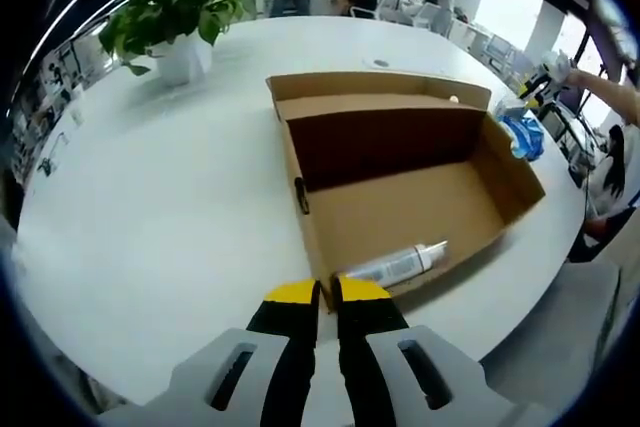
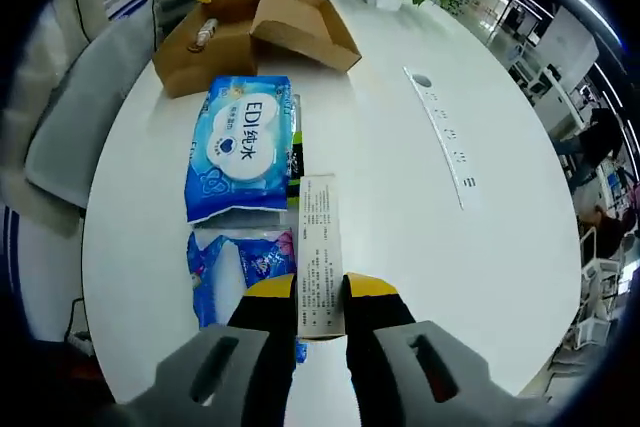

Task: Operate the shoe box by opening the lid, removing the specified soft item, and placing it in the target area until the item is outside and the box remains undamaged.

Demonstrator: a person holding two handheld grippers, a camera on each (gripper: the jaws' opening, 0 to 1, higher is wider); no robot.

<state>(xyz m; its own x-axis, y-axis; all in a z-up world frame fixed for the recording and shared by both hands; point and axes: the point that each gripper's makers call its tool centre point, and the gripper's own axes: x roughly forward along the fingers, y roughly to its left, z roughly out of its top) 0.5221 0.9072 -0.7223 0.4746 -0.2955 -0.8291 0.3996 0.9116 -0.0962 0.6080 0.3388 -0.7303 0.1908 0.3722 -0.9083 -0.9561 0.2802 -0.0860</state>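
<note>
Shoe box (image 1: 400, 197) is already open with a tube (image 1: 395, 265) inside, left hand-held gripper (image 1: 327, 294) clenched empty at its near wall. Right hand-held gripper (image 2: 320, 292) grasps a slim carton (image 2: 320, 257) near the wipes pack (image 2: 240, 147), well apart from the box, so I'd guess placing's underway and next is letting go.

matt cardboard shoe box (image 1: 400, 187) — glossy plastic wipes pack (image 2: 240, 147) (crinkled) — smooth table (image 1: 160, 207).

Opposite ends of one white table (image 1: 150, 227).
Left gripper view: close over the open shoe box (image 1: 400, 197). Right gripper view: facing that box (image 2: 250, 32) from farther off.
</note>
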